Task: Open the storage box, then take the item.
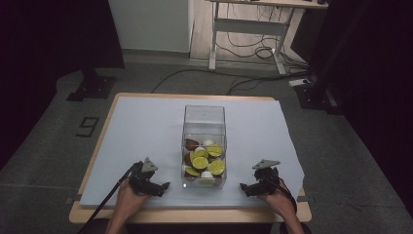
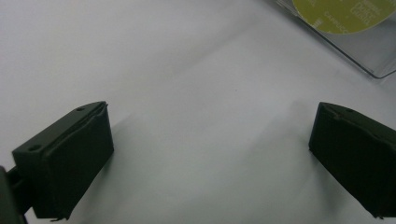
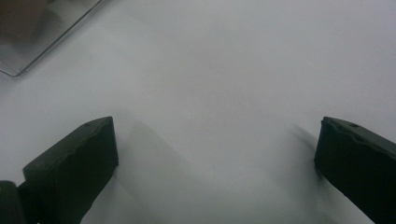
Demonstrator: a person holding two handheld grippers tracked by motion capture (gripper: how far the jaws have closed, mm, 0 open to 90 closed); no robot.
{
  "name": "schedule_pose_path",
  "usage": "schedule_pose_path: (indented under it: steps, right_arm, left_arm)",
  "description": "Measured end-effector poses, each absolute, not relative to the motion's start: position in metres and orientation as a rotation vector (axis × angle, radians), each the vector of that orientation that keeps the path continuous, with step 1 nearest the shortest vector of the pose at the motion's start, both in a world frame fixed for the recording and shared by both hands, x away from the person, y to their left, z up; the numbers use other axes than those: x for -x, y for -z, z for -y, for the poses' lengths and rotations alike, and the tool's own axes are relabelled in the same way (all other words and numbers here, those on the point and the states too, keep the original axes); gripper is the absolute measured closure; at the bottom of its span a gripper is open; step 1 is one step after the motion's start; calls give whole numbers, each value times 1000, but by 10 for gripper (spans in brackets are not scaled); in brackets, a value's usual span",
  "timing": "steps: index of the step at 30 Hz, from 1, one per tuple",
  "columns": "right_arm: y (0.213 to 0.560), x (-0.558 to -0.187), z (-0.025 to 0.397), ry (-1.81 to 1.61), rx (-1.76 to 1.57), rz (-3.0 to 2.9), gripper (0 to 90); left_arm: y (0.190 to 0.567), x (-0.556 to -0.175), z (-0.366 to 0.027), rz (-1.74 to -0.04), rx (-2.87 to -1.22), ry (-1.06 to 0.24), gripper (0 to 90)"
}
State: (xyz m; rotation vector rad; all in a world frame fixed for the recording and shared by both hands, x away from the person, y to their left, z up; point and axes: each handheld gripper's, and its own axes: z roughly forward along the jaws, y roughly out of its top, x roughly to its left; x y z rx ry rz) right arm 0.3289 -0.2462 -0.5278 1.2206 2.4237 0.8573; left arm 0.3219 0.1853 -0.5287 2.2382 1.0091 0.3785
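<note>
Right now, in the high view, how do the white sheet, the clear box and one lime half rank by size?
1. White sheet, covering most of the table.
2. Clear box, standing mid-sheet.
3. Lime half, one of several inside the box, much the smallest.

Upper right of the left gripper view, the clear box and a yellow-green disc are cut off by the frame edge; its lettering is too blurred to read. In the high view, pieces low in the box lie hidden beneath others.
</note>
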Motion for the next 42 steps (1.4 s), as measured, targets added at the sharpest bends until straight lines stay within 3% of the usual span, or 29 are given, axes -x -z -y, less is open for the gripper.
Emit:
schedule_pose_path:
  steps: [22, 42]
  right_arm:
    - [526, -327, 248, -884, -1199, -2448, 0]
    - [504, -322, 240, -978, -1113, -2452, 0]
  left_arm:
    - [529, -322, -185, -1011, -2237, -377, 0]
    - [529, -322, -186, -1010, -2237, -374, 0]
